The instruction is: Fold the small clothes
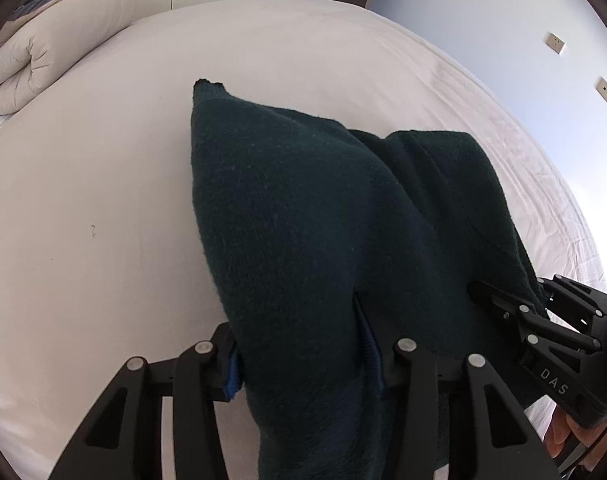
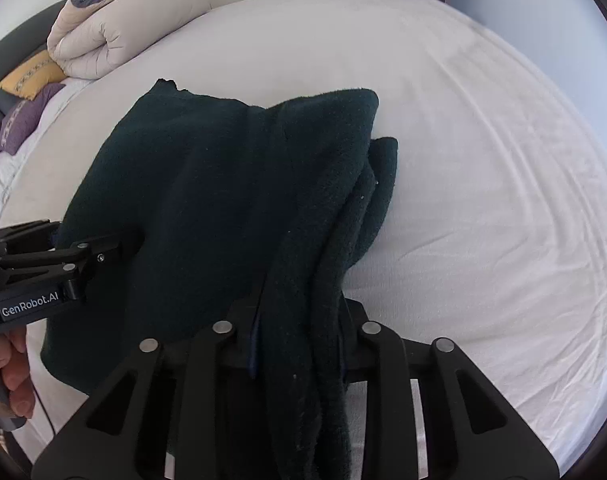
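A dark green fleecy garment (image 1: 303, 200) lies partly lifted on the white bed sheet (image 1: 103, 200), its far corner sticking up. My left gripper (image 1: 299, 360) is shut on its near left edge, and cloth fills the gap between the blue pads (image 1: 232, 376). In the right wrist view the garment (image 2: 207, 184) hangs in bunched folds from my right gripper (image 2: 299, 344), which is shut on its near right edge. Each gripper shows in the other's view: the right gripper (image 1: 503, 308) at the cloth's right side, the left gripper (image 2: 103, 256) at its left, held by a hand (image 2: 11, 376).
A rolled beige duvet (image 2: 115, 32) lies at the far left of the bed, with a yellow pillow (image 2: 31, 74) and a purple pillow (image 2: 23, 120) beside it. Bare sheet (image 2: 483, 200) stretches to the right of the garment. The wall with sockets (image 1: 555, 43) runs along the right.
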Action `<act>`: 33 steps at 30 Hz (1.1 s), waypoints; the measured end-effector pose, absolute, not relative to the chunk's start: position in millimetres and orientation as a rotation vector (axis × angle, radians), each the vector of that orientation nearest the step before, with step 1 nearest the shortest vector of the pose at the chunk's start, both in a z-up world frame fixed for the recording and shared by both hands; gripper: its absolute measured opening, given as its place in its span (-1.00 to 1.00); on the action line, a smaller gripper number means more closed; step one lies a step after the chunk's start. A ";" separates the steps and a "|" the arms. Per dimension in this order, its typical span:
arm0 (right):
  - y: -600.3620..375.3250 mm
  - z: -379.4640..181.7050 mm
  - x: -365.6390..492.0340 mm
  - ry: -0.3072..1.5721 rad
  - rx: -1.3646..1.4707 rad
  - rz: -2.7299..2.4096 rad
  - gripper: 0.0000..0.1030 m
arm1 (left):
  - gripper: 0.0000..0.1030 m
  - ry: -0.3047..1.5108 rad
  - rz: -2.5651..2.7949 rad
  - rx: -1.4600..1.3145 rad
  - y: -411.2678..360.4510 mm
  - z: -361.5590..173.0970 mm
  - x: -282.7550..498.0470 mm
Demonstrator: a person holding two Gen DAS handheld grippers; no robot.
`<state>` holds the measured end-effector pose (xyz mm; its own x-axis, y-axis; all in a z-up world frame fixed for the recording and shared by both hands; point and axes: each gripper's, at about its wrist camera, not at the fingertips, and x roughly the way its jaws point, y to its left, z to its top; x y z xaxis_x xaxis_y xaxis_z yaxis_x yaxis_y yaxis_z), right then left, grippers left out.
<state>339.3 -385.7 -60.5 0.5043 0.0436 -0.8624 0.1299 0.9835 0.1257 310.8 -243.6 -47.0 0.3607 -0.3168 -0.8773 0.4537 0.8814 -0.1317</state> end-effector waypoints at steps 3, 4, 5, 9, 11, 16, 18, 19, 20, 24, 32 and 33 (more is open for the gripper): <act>-379.5 -47.1 329.9 1.007 0.144 -0.062 -0.61 | -0.14 1.086 -0.501 0.148 -242.3 -38.1 302.4; -375.0 -39.2 324.6 0.992 0.121 -0.062 -0.61 | -0.16 1.083 -0.502 0.150 -241.5 -35.2 299.2; -370.9 -30.6 317.9 0.978 0.106 -0.056 -0.62 | -0.17 1.079 -0.501 0.155 -239.5 -30.1 292.8; -355.5 0.5 292.6 0.928 0.091 -0.029 -0.63 | -0.19 1.064 -0.513 0.141 -223.4 -9.4 265.4; -344.6 15.5 272.3 0.912 0.101 -0.003 -0.63 | -0.20 1.038 -0.506 0.133 -207.6 7.7 246.0; -315.6 34.7 221.3 0.891 0.104 0.061 -0.63 | -0.20 0.996 -0.491 0.145 -159.4 35.1 195.7; -299.8 36.4 193.7 0.889 0.119 0.094 -0.63 | -0.20 1.000 -0.483 0.144 -141.1 37.4 173.8; -290.8 34.2 178.6 0.893 0.123 0.112 -0.63 | -0.20 1.001 -0.477 0.148 -132.2 35.8 161.4; -284.9 31.7 167.6 0.897 0.129 0.123 -0.63 | -0.20 1.004 -0.473 0.150 -126.1 32.5 152.5; -259.4 7.2 124.0 0.932 0.189 0.166 -0.63 | -0.20 1.041 -0.454 0.140 -96.6 16.1 121.8; -243.3 -63.2 79.3 1.022 0.246 0.178 -0.55 | -0.06 1.085 -0.427 0.014 -67.7 -39.5 105.2; -250.0 -68.4 76.2 1.016 0.274 0.186 -0.54 | -0.03 1.083 -0.425 -0.001 -70.0 -40.6 104.8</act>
